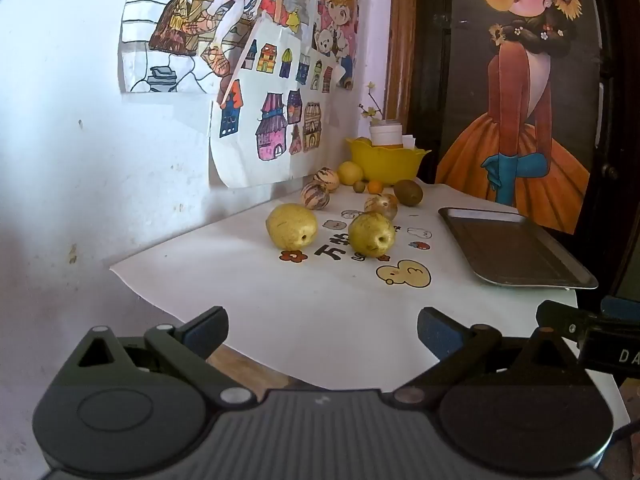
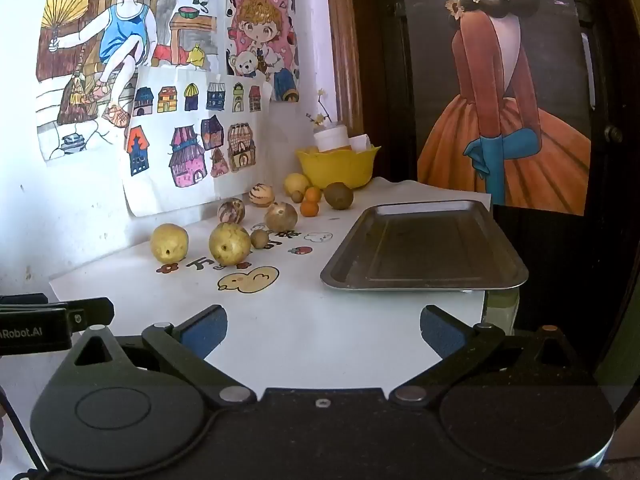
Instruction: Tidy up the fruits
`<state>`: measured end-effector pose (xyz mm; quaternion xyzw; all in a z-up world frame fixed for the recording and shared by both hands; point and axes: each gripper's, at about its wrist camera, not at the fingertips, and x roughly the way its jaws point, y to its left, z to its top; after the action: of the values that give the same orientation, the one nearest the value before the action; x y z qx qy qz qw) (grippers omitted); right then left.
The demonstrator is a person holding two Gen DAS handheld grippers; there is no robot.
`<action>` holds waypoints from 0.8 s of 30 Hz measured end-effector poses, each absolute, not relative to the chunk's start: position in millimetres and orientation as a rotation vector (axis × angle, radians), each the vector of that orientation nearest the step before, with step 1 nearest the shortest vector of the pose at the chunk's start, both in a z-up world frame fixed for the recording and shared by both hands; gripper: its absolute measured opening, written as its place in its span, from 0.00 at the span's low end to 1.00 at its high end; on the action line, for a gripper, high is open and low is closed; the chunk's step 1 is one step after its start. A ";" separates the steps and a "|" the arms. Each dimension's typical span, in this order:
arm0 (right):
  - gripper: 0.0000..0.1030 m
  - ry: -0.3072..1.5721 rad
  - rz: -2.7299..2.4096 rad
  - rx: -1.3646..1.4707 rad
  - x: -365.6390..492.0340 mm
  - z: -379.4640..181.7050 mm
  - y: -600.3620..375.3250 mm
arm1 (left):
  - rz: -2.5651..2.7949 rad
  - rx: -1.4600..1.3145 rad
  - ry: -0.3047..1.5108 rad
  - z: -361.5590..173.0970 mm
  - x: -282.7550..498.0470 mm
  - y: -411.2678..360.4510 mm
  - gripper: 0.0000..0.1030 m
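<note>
Several fruits lie on a white table mat [image 1: 304, 312] [image 2: 304, 320]. Nearest are two yellow pears, one on the left [image 1: 291, 226] [image 2: 169, 242] and one beside it [image 1: 371, 234] [image 2: 229, 243]. Behind them sit striped melons [image 1: 315, 195] [image 2: 231, 210], small oranges [image 2: 309, 208], a brown kiwi [image 1: 408, 192] [image 2: 338, 195] and a lemon [image 1: 349, 172] [image 2: 296, 183]. An empty metal tray [image 1: 516, 250] [image 2: 424, 246] rests at the right. My left gripper [image 1: 322, 334] and my right gripper [image 2: 323, 332] both hang open near the table's front edge, well short of the fruit, nothing between their fingers.
A yellow bowl [image 1: 386, 164] [image 2: 338, 168] holding a white jar stands at the back by the wall. Children's drawings [image 1: 256, 128] [image 2: 192, 140] hang on the wall at the left, partly drooping over the table. A dark door with a poster [image 1: 516, 120] closes the right side.
</note>
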<state>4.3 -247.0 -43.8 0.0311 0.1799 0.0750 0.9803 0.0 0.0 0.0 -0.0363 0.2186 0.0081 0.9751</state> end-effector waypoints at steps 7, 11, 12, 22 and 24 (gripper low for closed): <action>0.99 0.369 0.154 0.062 4.5 -44.6 -245.9 | 0.015 -0.078 0.444 0.3 -0.1 -0.1 1.00; 0.99 0.369 0.153 0.064 4.2 -44.8 -245.6 | 0.016 -0.080 0.446 0.3 0.1 0.1 1.00; 0.99 0.370 0.153 0.063 4.4 -45.1 -245.1 | 0.016 -0.080 0.446 0.3 0.0 0.0 1.00; 0.99 0.373 0.153 0.062 5.7 -44.4 -245.2 | 0.015 -0.082 0.447 0.3 0.1 0.2 1.00; 0.99 0.374 0.153 0.062 6.2 -43.0 -246.1 | 0.015 -0.082 0.447 0.3 0.2 0.1 1.00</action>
<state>6.2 -246.1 -43.0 0.0308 0.1857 0.0762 0.9792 0.2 0.1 0.3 -0.0406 0.2217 0.0075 0.9742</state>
